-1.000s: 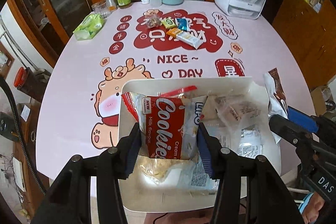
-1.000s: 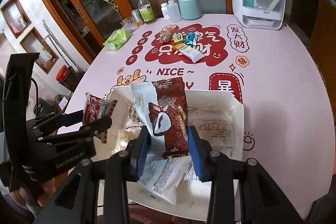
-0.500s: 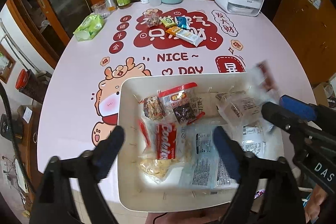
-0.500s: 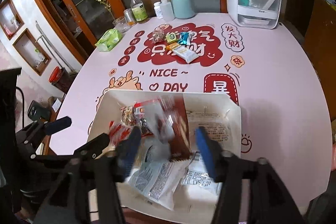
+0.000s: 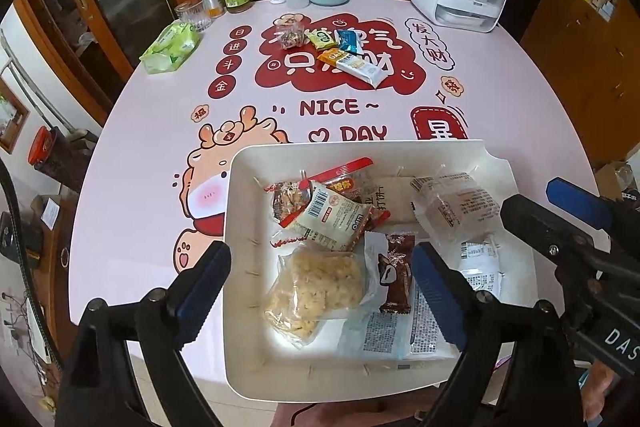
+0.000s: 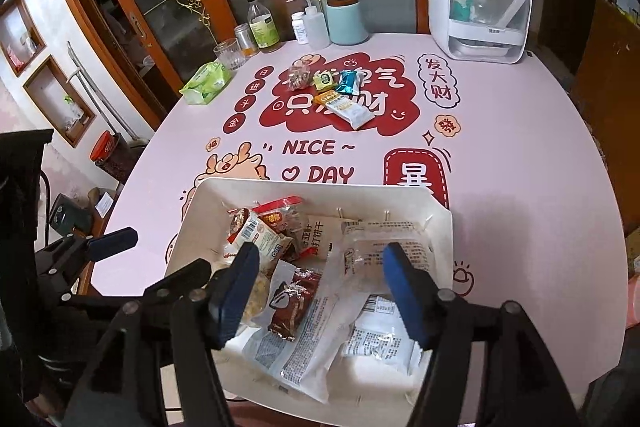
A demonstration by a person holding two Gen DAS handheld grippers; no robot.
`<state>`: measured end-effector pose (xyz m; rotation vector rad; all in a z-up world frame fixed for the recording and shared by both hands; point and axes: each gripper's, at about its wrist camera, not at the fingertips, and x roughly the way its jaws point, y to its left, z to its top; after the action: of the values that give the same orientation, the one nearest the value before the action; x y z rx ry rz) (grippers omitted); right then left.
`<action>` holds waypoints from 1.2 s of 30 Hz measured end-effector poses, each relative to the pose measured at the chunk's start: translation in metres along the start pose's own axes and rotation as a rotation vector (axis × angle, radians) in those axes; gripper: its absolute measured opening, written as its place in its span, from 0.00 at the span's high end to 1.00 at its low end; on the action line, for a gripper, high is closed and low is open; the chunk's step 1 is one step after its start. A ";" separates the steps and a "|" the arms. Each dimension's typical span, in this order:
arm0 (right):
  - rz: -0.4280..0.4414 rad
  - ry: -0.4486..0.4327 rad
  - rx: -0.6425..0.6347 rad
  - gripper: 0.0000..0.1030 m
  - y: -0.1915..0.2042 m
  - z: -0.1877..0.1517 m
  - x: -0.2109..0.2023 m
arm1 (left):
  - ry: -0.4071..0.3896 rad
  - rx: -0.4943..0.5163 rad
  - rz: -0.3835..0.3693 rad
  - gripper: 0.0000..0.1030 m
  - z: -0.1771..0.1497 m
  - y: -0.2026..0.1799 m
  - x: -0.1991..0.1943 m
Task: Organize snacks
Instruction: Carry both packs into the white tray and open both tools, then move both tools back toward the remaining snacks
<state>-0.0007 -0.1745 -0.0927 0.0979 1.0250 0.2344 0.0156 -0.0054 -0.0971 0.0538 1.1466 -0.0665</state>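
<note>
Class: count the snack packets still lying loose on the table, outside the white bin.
4, clustered at the far centre: a clear nut bag, a green packet, a blue packet and a long bar. Others may hide beneath.

A smooth, faintly glossy finish is shown by the white rectangular plastic tray (image 5: 236, 211). Crinkled, shiny film is seen on the brown foil-like snack wrapper (image 5: 396, 275) and on the clear plastic packet of pale yellow crackers (image 5: 316, 283). The pink printed table covering (image 5: 132, 171) looks smooth with a soft sheen. Matt black plastic is shown by the left gripper (image 5: 320, 295), with ribbed blue pads (image 5: 204, 287). Polished reddish wood frames the glass doors (image 6: 132, 39).
</note>
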 end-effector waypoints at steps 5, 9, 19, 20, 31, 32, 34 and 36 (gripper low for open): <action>0.005 0.003 -0.007 0.37 0.002 0.001 -0.001 | 0.000 -0.001 0.003 0.12 0.000 0.001 -0.001; 0.000 -0.005 -0.026 0.37 0.004 0.003 -0.002 | 0.000 -0.006 0.004 0.12 0.001 0.005 -0.003; 0.002 -0.030 -0.026 0.37 0.003 0.022 -0.003 | -0.035 -0.012 0.033 0.12 0.016 0.022 -0.010; -0.001 -0.034 -0.027 0.37 0.002 0.026 -0.003 | -0.041 -0.015 0.038 0.12 0.019 0.025 -0.011; -0.004 -0.091 -0.057 0.37 -0.011 0.107 -0.012 | -0.160 -0.030 0.100 0.12 0.099 0.072 -0.037; -0.010 -0.102 -0.065 0.37 -0.012 0.118 -0.014 | -0.170 -0.026 0.102 0.12 0.110 0.075 -0.040; -0.015 -0.129 -0.083 0.37 -0.013 0.144 -0.020 | -0.197 -0.021 0.102 0.12 0.137 0.081 -0.047; -0.032 -0.154 -0.101 0.37 -0.015 0.167 -0.024 | -0.219 -0.025 0.093 0.12 0.166 0.089 -0.052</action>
<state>0.1327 -0.1901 0.0112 0.0076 0.8593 0.2456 0.1519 0.0716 0.0191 0.0760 0.9245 0.0243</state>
